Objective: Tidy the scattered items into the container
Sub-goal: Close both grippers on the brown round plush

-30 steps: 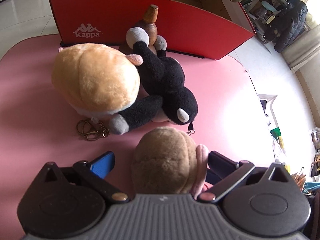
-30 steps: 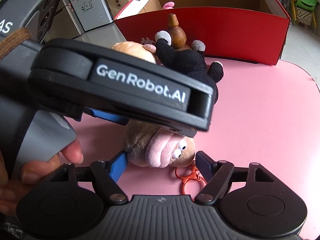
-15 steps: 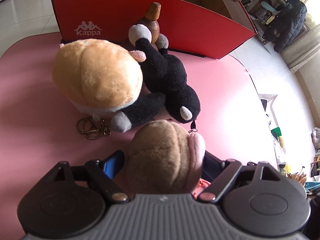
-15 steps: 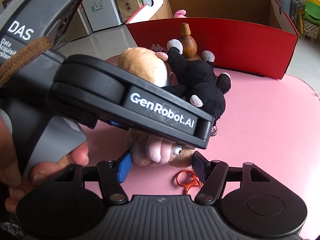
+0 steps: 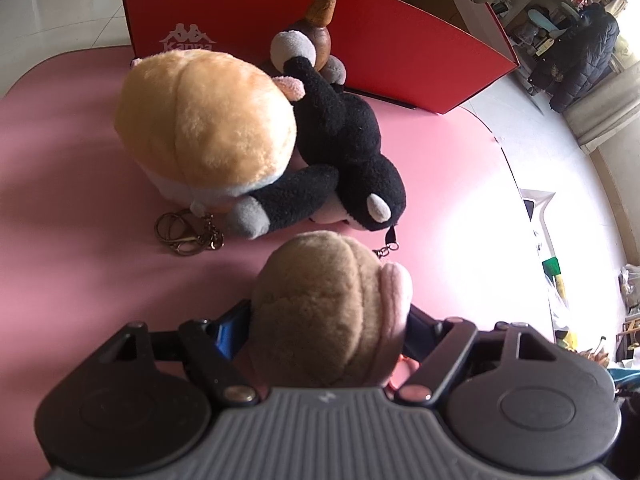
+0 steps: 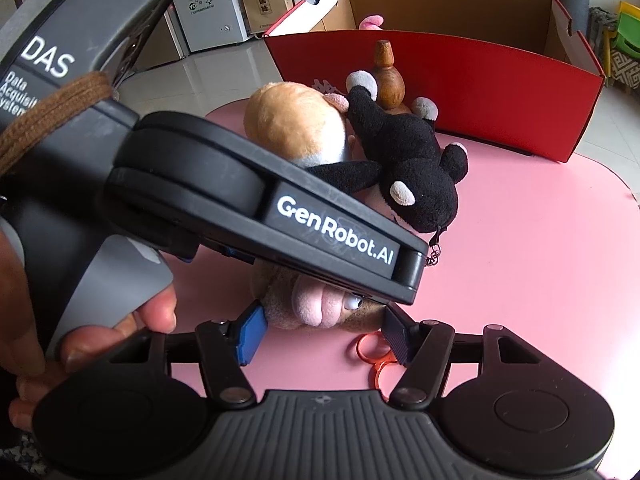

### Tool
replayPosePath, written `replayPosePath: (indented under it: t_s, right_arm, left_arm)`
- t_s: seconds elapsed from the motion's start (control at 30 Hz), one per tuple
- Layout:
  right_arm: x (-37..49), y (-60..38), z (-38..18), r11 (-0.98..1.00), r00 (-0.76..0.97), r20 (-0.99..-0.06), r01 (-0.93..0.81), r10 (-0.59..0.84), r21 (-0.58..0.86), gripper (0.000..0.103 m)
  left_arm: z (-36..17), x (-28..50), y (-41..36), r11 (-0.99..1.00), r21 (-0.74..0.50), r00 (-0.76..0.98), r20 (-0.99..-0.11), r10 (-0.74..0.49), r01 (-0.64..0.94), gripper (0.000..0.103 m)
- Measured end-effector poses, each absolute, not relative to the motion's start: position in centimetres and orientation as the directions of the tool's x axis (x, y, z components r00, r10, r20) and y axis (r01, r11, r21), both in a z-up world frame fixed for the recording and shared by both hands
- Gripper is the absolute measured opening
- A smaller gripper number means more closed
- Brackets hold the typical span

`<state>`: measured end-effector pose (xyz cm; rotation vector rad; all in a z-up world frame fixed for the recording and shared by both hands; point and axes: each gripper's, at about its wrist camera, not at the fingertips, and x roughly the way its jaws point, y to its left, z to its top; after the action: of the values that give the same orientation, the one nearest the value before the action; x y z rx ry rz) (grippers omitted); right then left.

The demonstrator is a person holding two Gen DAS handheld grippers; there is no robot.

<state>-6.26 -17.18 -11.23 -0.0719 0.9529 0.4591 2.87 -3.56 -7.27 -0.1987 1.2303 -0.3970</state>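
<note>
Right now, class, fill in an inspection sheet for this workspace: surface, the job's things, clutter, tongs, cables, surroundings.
Surface: pink table, rounded corners.
Job's things: brown plush nearest; tan plush and black plush touching each other; wooden gourd upright beside the red box, which already holds something pink.
Clutter: brass key clasp by the tan plush; orange clasp by the brown plush.
Tongs: left tongs and right tongs have both just been closing and now press the brown plush from either side.
Cables: nothing seen.
Surroundings: tiled floor, white fridge, shelving, a person in a dark coat.
</note>
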Motion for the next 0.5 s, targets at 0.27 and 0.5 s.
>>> replayPosePath:
  t_s: [0.27, 0.5]
  right_arm:
    - [-6.0, -17.2, -11.3, 0.902, 0.491, -0.798, -0.407, 0.350, 0.145, 0.063]
    - [-6.6, -17.3, -9.7, 0.903, 0.539, -0.768, -0.413, 0.347, 0.119, 0.060]
  left_arm:
    - [-7.1, 2.9, -4.1, 0.916, -0.339, 0.293, -0.872, -0.392, 0.215, 0.073]
    - [-5.3, 3.0, -4.7, 0.915, -0.341, 0.344, -0.850, -0.398, 0.216, 0.072]
